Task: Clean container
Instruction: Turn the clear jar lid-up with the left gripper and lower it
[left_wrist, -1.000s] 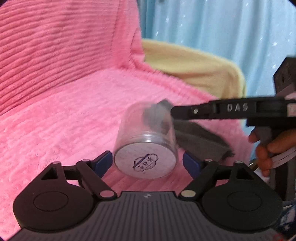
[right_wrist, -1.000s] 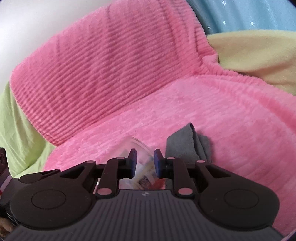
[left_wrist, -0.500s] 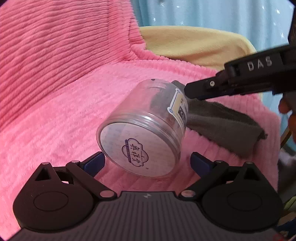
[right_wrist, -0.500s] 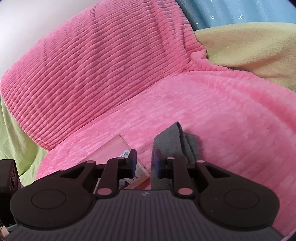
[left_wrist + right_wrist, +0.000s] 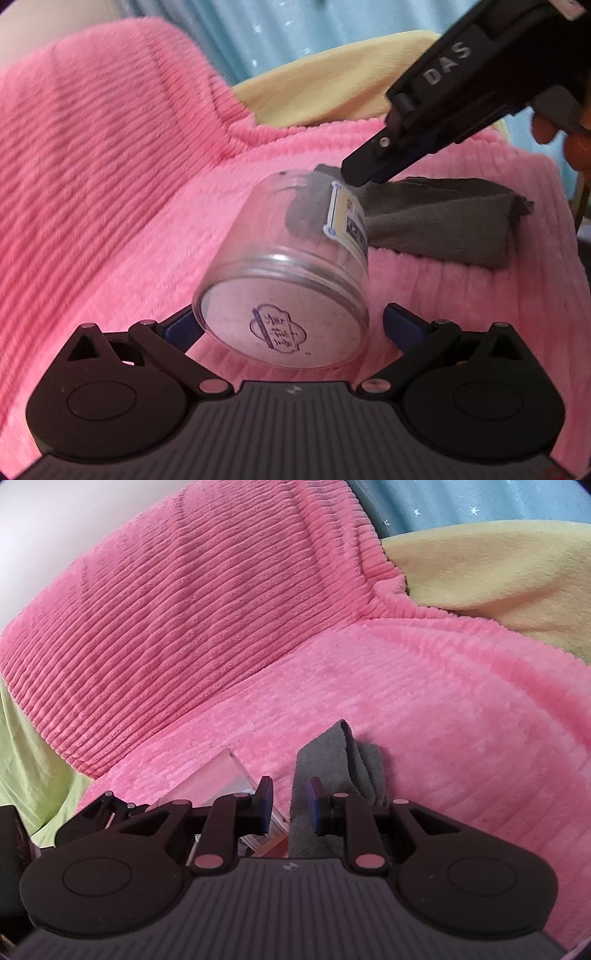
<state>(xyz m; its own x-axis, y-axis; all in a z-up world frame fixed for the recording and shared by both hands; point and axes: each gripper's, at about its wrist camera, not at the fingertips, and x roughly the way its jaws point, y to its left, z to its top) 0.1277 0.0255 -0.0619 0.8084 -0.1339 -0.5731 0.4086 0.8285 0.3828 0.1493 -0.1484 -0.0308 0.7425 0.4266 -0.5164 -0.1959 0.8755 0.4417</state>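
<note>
A clear plastic container (image 5: 288, 288) lies tilted on the pink blanket (image 5: 110, 206), its printed flat end facing the left wrist view and its far end pointing away. My left gripper (image 5: 291, 323) is open around that near end. Its left pad (image 5: 184, 326) touches the wall and its right pad stands apart. My right gripper (image 5: 351, 173) slants down from the upper right to the container's far rim. In the right wrist view its fingers (image 5: 291, 805) stand a narrow gap apart with the grey cloth (image 5: 332, 760) in the gap. The container (image 5: 221, 779) lies just left of them.
The grey cloth (image 5: 443, 218) trails right of the container over the blanket. A hand (image 5: 569, 140) holds the right gripper at the far right. A yellow cover (image 5: 332, 85) and blue curtain (image 5: 295, 29) lie behind. Green fabric (image 5: 22, 746) borders the blanket's left.
The right gripper has lifted from level at the container's mouth to a steep slant above its rim. The container now sits closer to the left gripper and more tilted.
</note>
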